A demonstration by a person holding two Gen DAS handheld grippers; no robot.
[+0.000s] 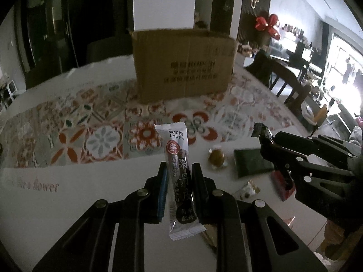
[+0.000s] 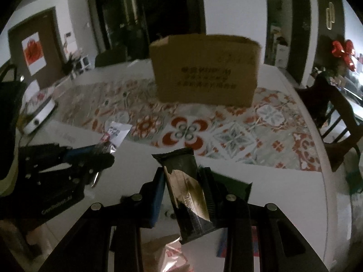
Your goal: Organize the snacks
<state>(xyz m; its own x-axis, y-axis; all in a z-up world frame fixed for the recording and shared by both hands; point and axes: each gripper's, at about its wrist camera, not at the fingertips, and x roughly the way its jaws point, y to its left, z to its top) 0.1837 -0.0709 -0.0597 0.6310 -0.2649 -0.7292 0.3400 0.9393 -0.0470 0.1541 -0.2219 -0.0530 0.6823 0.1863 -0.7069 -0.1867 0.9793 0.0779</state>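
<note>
My left gripper is shut on a long white and dark fruit-leather snack stick, held upright above the table. My right gripper is shut on a dark green and gold snack bar. An open cardboard box stands at the far middle of the table on the patterned runner; it also shows in the right wrist view. The right gripper shows at the right of the left wrist view, the left gripper at the left of the right wrist view.
Loose snacks lie on the table: a small amber candy, a dark green packet, a red packet, a small wrapped sweet. A white round device sits at the far left. Chairs stand at the right edge.
</note>
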